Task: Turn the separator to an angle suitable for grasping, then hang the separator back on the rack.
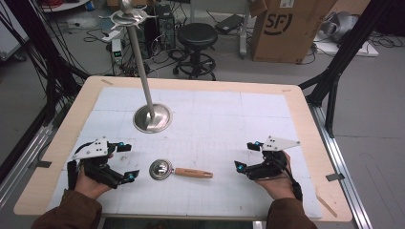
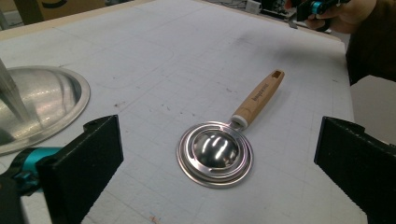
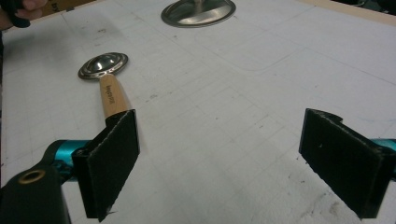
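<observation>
A steel scoop (image 1: pixel 161 169) with a wooden handle (image 1: pixel 193 173) lies bowl-down on the white mat, near the front middle. My left gripper (image 1: pixel 129 162) rests open to its left, jaws facing the bowl. In the left gripper view the scoop (image 2: pixel 215 154) lies between and beyond the two wide-apart black pads (image 2: pixel 88 158). To the right of the handle's end, my right gripper (image 1: pixel 244 156) stands open with nothing between its jaws. In the right gripper view the handle (image 3: pixel 112 98) runs behind one of the pads (image 3: pixel 114 154), with the bowl (image 3: pixel 102 65) farther off.
A metal stand with a round base (image 1: pixel 153 118) and a tall pole (image 1: pixel 138 52) rises at the back left of the mat. The wooden table edge (image 1: pixel 305 124) frames the mat. Beyond the table stand a stool (image 1: pixel 197 36) and a cardboard box (image 1: pixel 286 28).
</observation>
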`<act>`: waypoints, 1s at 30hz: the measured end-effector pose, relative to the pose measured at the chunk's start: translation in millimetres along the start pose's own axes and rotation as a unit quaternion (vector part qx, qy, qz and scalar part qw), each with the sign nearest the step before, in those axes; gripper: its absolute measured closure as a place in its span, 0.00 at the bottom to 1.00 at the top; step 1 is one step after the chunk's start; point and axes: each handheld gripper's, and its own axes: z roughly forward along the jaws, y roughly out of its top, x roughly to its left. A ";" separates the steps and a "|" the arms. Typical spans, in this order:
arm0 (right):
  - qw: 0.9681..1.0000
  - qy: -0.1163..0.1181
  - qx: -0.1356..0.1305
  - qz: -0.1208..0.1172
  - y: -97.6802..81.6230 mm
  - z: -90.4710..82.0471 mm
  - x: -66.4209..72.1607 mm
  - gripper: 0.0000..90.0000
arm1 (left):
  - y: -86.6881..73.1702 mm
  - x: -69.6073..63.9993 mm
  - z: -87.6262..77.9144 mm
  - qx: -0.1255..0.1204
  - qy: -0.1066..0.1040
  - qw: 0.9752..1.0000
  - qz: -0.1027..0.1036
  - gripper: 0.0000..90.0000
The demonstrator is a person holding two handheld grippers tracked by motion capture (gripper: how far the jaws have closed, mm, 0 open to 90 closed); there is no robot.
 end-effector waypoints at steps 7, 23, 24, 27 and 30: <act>1.000 -0.003 0.002 -0.001 -2.9 0.4 -1.7 0.11 | 0.1 0.4 -0.6 0.001 0.002 1.000 0.002 0.02; 1.000 -0.017 -0.004 0.007 -2.6 -2.6 -5.0 0.11 | 4.3 -0.7 7.7 0.011 -0.001 1.000 0.010 0.02; 1.000 -0.015 -0.004 0.005 -2.2 -2.0 -4.4 0.11 | 5.4 -1.1 8.6 0.009 -0.002 1.000 0.010 0.02; 1.000 -0.016 0.000 -0.003 -2.2 -1.2 -2.9 0.11 | 12.0 -2.7 12.3 0.012 -0.005 1.000 0.018 0.02; 1.000 -0.016 -0.002 -0.001 -2.1 -2.7 -2.9 0.11 | 21.5 -4.7 19.9 0.025 -0.027 0.999 0.018 0.02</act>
